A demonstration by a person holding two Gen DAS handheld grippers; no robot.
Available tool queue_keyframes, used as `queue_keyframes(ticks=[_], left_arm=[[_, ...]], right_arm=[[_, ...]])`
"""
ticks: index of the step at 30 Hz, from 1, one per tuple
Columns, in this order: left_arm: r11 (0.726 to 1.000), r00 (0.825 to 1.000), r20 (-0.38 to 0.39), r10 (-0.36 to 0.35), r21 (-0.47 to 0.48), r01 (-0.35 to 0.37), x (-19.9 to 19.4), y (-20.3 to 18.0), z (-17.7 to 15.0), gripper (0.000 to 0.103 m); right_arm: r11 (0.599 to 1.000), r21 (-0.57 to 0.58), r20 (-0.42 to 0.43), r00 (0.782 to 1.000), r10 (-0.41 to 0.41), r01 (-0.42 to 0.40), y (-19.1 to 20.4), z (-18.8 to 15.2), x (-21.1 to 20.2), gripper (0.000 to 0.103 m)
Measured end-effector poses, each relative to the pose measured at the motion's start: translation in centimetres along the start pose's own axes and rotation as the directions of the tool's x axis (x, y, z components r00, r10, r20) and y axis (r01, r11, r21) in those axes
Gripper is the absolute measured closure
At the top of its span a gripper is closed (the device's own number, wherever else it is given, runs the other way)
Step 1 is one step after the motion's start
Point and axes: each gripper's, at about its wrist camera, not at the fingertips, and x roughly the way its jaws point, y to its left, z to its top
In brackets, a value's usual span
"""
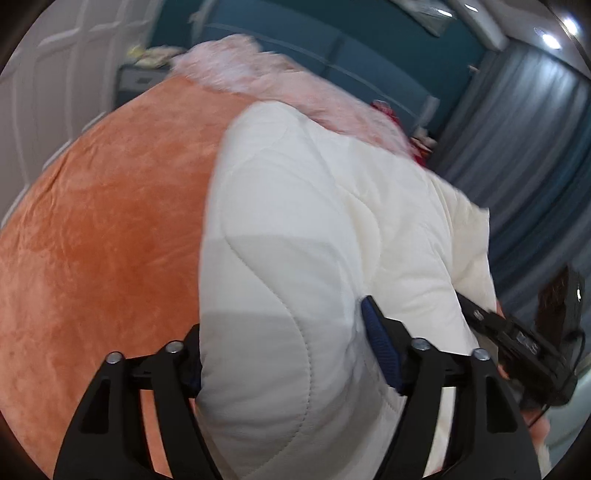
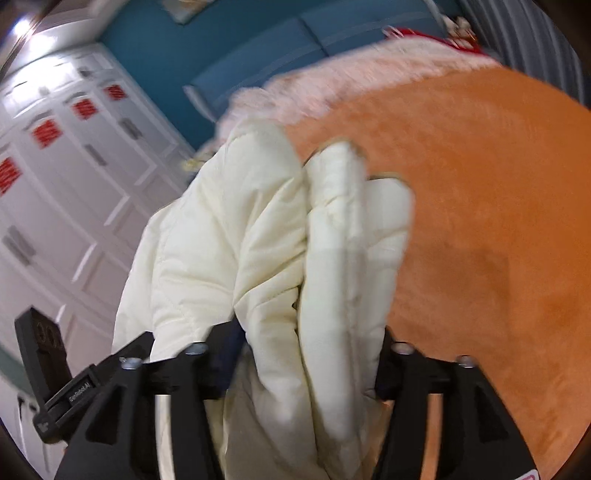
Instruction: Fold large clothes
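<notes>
A cream-white quilted padded coat is held up over an orange plush bed cover. My left gripper is shut on a thick folded edge of the coat, its blue pads pressing the fabric from both sides. My right gripper is shut on another bunched part of the coat, whose folds rise between the fingers. The right gripper also shows at the right edge of the left wrist view. Both views are blurred by motion.
A pink fluffy blanket lies at the far end of the orange cover. Behind it are a teal wall and headboard. White wardrobe doors stand on one side, grey curtains on the other. A red item lies by the blanket.
</notes>
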Motion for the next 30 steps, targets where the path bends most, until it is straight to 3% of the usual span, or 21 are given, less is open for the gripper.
queue_keyframes(ticks=[3,5,8,10,12,14,18,21,25,30], left_arm=[[0.985,0.985,-0.052,0.165,-0.042,-0.167,3.1,3.8,-0.5,0.032],[0.985,0.987,-0.043,0.156,-0.062,-0.158,2.4,5.3,-1.3,0.032],[0.982,0.985,-0.001,0.175,-0.065,-0.175,-1.0,5.9,-3.2,0.032],[0.979,0.98,0.01,0.2,-0.045,-0.2,-2.4,5.0,-4.5,0.032],[0.979,0.979,-0.007,0.206,-0.007,-0.206,-2.8,3.6,-6.0,0.032],[0.974,0.974,-0.023,0.224,0.034,-0.223,-2.3,2.2,-7.4,0.032],[0.957,0.956,-0.088,0.28,0.098,-0.271,0.1,0.7,-9.6,0.032],[0.961,0.951,-0.137,0.277,0.057,-0.272,1.6,1.2,-10.5,0.031],[0.957,0.945,-0.155,0.289,0.052,-0.284,2.6,1.6,-10.9,0.03],[0.945,0.933,-0.155,0.323,0.097,-0.311,3.9,1.2,-11.9,0.029]], right_arm=[[0.995,0.099,0.015,1.0,-0.003,0.002,-2.4,-0.9,1.6,0.041],[0.993,0.116,0.081,0.997,0.002,-0.011,-3.7,-2.4,-0.2,0.033],[1.0,0.02,0.097,0.995,0.004,-0.006,-4.1,-5.0,-3.0,0.037],[0.999,-0.048,0.071,0.997,-0.018,0.021,-3.8,-6.9,-4.0,0.055],[0.995,-0.093,0.026,0.999,-0.036,0.038,-3.0,-8.4,-3.9,0.088],[0.985,-0.161,-0.006,0.998,-0.061,0.059,-1.4,-10.2,-3.5,0.1],[0.949,-0.306,-0.026,0.996,-0.089,0.077,2.3,-12.0,-2.2,0.1],[0.931,-0.355,-0.051,0.992,-0.115,0.09,3.3,-12.4,-0.5,0.1],[0.914,-0.369,-0.067,0.976,-0.206,0.167,2.9,-12.7,2.0,0.103],[0.925,-0.33,-0.122,0.963,-0.242,0.19,1.3,-13.3,4.2,0.103]])
